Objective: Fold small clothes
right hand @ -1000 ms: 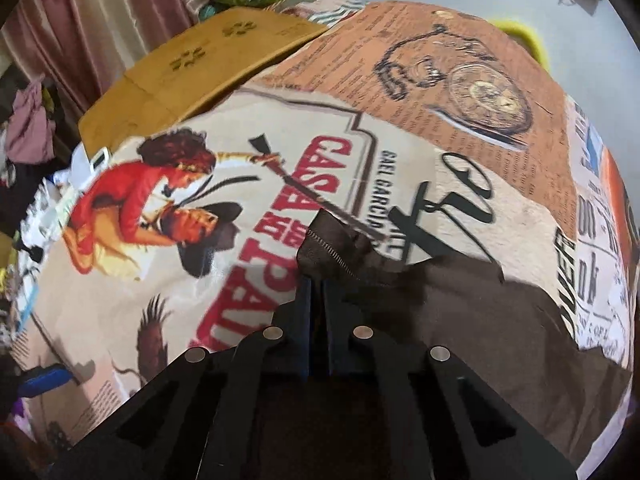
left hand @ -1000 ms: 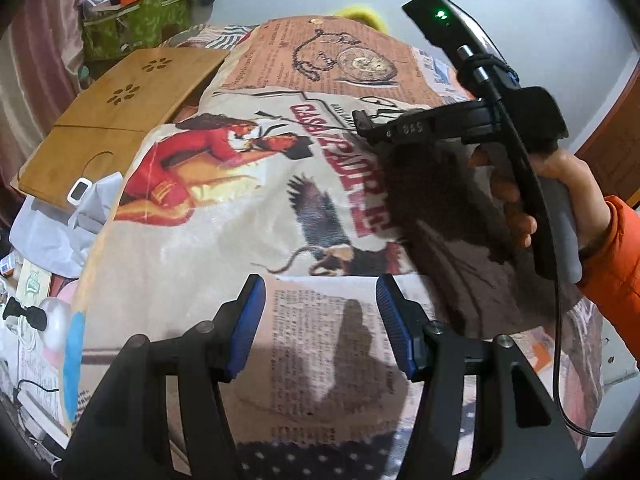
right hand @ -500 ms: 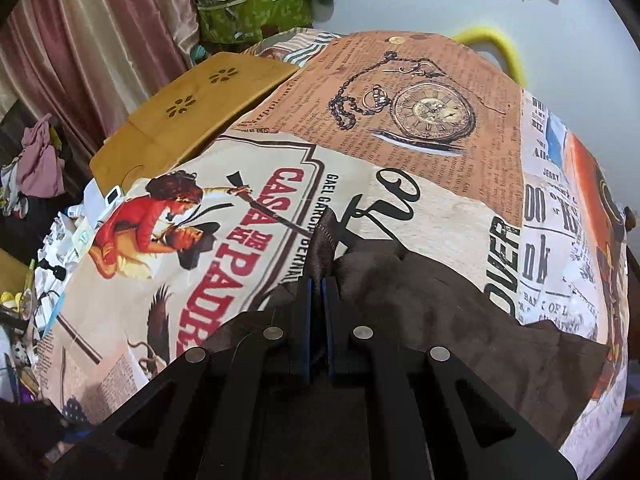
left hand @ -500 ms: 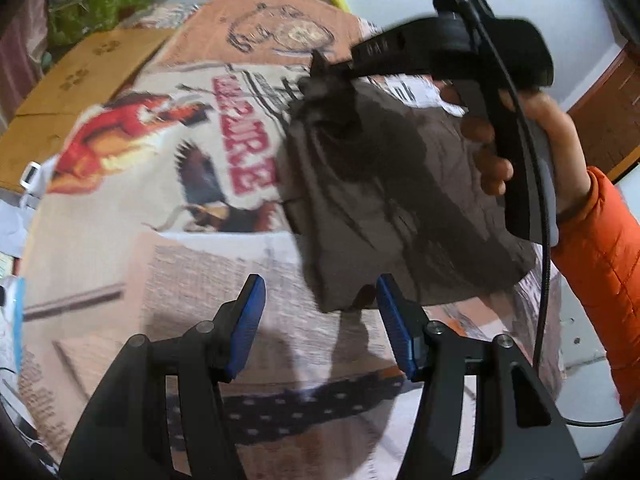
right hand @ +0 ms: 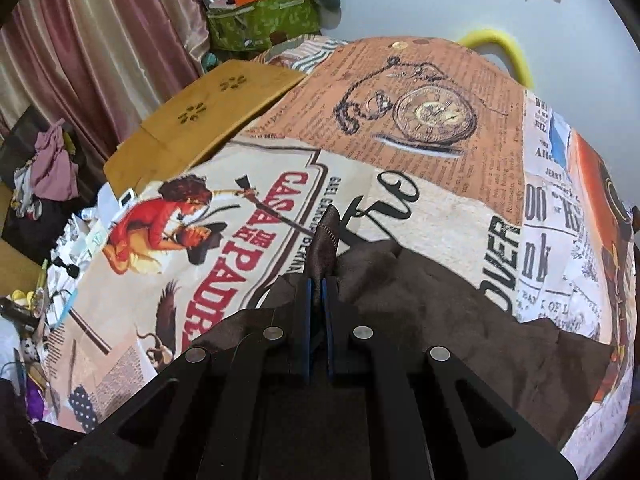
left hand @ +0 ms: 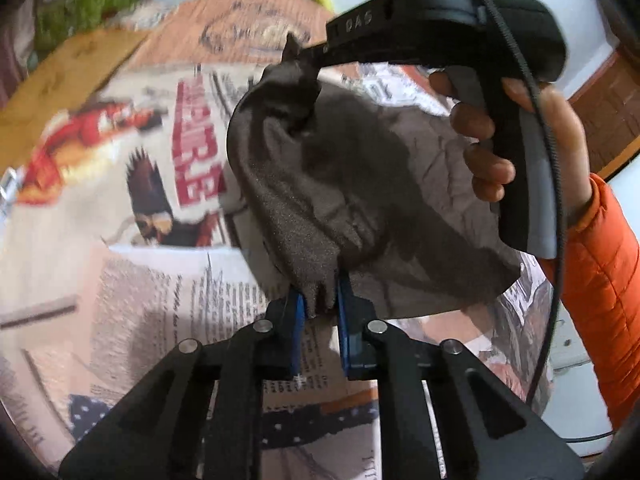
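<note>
Closest to me in the left wrist view, my left gripper is closing its jaws on a bunched lower corner of the dark brown garment, and the blue pads already have the fabric between them. From there the garment rises, lifted clear of the printed bedspread, to its upper corner, where my right gripper pinches it. The hand on that gripper's handle wears an orange padded sleeve.

In the right wrist view, my right gripper has its jaws clamped tight on a pointed, stitched corner of the garment, which sticks up past the fingertips while the rest drapes below and to the right. Beyond lies the bedspread with its pocket-watch print, then a wooden folding board at the bed's far left edge, pink curtains and a green storage bag against the wall.
</note>
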`<action>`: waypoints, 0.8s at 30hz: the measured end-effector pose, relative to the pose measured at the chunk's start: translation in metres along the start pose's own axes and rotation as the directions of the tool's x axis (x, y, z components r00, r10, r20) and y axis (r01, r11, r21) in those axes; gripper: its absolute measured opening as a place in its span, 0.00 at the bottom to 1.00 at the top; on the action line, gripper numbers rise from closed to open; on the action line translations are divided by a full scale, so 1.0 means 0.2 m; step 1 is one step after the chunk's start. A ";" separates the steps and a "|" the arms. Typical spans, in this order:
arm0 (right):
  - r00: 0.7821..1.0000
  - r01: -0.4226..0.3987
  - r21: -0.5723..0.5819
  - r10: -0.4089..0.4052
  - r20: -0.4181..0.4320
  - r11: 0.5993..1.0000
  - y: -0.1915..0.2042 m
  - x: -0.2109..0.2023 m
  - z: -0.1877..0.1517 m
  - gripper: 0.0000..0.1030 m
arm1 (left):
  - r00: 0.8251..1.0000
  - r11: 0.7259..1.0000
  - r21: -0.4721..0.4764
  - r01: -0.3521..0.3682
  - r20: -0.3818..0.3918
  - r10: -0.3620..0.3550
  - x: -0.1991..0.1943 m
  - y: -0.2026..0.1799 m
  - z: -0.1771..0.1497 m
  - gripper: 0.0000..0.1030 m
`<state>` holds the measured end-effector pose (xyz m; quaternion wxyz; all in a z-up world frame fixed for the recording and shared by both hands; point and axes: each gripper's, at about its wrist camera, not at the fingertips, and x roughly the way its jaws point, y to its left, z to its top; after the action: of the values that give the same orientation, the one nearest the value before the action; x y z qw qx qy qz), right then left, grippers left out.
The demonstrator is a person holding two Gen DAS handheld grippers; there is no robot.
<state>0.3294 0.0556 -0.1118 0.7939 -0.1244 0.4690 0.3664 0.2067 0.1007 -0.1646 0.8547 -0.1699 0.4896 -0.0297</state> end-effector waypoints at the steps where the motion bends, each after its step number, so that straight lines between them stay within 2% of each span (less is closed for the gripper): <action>1: 1.000 0.000 0.008 0.000 0.014 1.000 -0.02 -0.04 0.01 0.04 | 1.000 1.000 0.015 -0.009 0.013 0.008 -0.02 -0.02 0.01 0.13; 6: 0.997 0.006 0.046 -0.009 0.075 0.999 -0.12 -0.22 0.02 0.04 | 0.993 0.987 0.142 -0.073 0.106 0.058 -0.14 -0.24 0.05 0.13; 10: 0.992 0.019 0.083 -0.030 0.125 0.996 -0.25 -0.38 -0.01 0.04 | 0.989 0.968 0.239 -0.074 0.138 0.042 -0.18 -0.44 0.07 0.13; 17: 0.985 0.057 0.143 -0.079 0.153 0.988 -0.48 -0.57 -0.13 0.04 | 0.994 0.932 0.363 -0.012 0.102 -0.027 -0.08 -0.79 0.06 0.13; 24: 0.985 0.103 0.184 -0.126 0.121 0.978 -0.71 -0.63 -0.30 0.04 | 0.995 0.903 0.420 0.090 -0.001 -0.098 0.10 -1.02 0.05 0.13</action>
<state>0.3525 -0.1345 -0.0590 0.8507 -0.0559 0.4384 0.2845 0.2498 -0.0931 -0.1110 0.8736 -0.0059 0.4544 -0.1738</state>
